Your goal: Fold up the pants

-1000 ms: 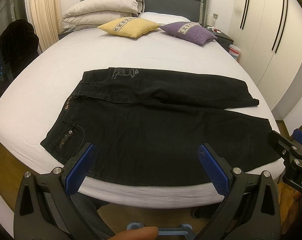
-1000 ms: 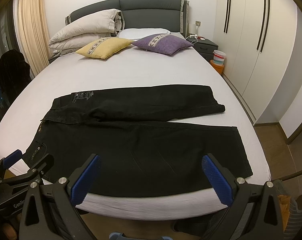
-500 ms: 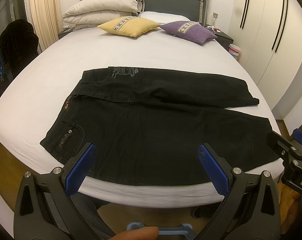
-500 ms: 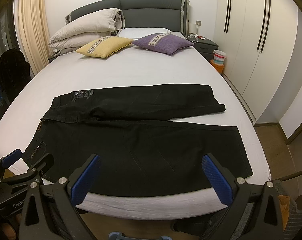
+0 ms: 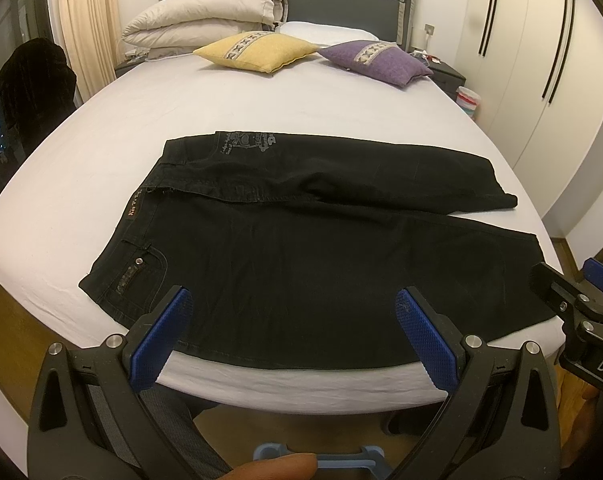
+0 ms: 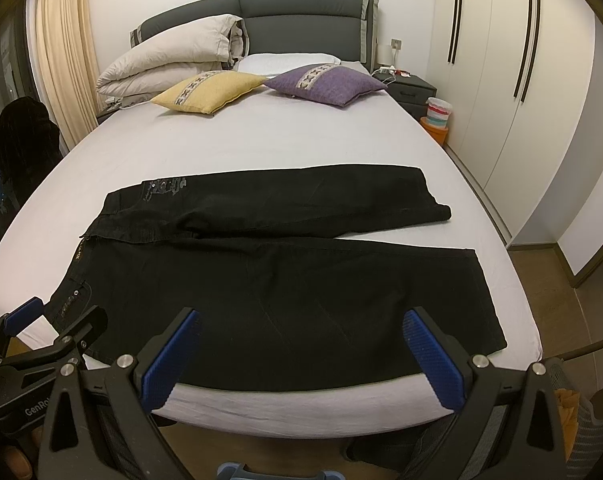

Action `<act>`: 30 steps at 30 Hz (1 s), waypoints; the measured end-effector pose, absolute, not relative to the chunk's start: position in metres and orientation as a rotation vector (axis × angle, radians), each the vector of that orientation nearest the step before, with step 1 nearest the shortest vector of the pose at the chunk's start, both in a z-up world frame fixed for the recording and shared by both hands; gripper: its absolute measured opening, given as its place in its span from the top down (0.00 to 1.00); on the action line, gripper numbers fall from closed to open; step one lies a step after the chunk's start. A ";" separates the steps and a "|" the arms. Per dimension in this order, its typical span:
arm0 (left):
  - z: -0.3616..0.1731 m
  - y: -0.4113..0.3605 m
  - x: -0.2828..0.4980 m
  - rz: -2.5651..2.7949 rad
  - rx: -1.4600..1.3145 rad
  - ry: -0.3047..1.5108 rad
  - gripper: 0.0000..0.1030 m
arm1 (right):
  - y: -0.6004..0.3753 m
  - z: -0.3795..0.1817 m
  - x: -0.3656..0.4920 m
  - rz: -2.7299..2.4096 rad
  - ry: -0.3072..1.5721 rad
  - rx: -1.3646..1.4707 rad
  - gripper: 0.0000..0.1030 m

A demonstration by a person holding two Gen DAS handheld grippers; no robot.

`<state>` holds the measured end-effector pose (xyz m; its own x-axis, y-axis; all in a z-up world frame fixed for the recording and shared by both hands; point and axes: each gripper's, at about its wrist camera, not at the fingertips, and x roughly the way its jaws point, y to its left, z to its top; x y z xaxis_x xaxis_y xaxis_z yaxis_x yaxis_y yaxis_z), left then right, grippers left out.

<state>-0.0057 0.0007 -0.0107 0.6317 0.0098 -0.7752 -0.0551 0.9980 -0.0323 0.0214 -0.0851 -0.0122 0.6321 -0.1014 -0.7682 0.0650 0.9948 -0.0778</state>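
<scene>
A: What do we have nearest to us?

B: Two grippers, one in each hand. Our left gripper [image 5: 289, 312] has its two blue-padded fingers [image 5: 159, 338] spread wide with nothing between them. Our right gripper [image 6: 301, 334] is the same: two fingers [image 6: 433, 364] apart, grasping nothing. Both hang above the near edge of the bed [image 5: 301, 104], clear of the cloth as far as we can tell.

A: Can we see each gripper from the other's camera?

B: Yes. From the left wrist the right gripper shows at the far right edge; from the right wrist the left gripper sits at the lower left corner.

A: And the task's thing?

B: One pair of black pants [image 5: 309, 264], lying flat on the white sheet across the near half of the bed, waistband to our left, hems to our right. We count two legs: the near one lies broad and reaches the bed's near edge, the far one lies beside it, narrower, overlapping it at the seat. There is one pocket with a metal stud [image 5: 140, 261] near the left corner and one pale printed patch [image 5: 247, 142] on the far side.

A: Beyond that?

B: Two cushions side by side, well apart from the pants: one yellow cushion [image 5: 257, 53] and one purple cushion [image 5: 375, 62]. Behind them one white pillow [image 6: 287, 60] and one folded beige duvet [image 5: 205, 16] rest against the grey headboard [image 6: 301, 10]. To the right we see one nightstand [image 6: 411, 90] and a wardrobe [image 6: 521, 80].
</scene>
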 end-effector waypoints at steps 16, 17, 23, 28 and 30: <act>-0.014 0.000 -0.008 0.037 -0.054 0.890 0.00 | -0.084 -0.016 0.020 -0.095 0.886 -0.044 0.00; -0.014 0.000 -0.008 0.037 -0.054 0.890 0.00 | -0.083 -0.018 0.018 -0.095 0.887 -0.044 0.00; -0.023 0.000 -0.012 0.034 -0.052 0.895 0.00 | -0.083 -0.019 0.017 -0.094 0.890 -0.043 0.00; -0.025 -0.001 -0.010 0.029 -0.038 0.897 0.00 | -0.082 -0.026 0.017 -0.083 0.903 -0.034 0.00; -0.024 0.001 -0.007 0.011 -0.019 0.882 0.00 | -0.087 -0.026 0.019 -0.056 0.902 -0.022 0.00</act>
<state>-0.0075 0.0009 -0.0241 0.6356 0.0013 -0.7720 -0.0173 0.9998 -0.0126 0.0187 -0.0872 -0.0264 0.6185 -0.0580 -0.7836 0.0397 0.9983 -0.0426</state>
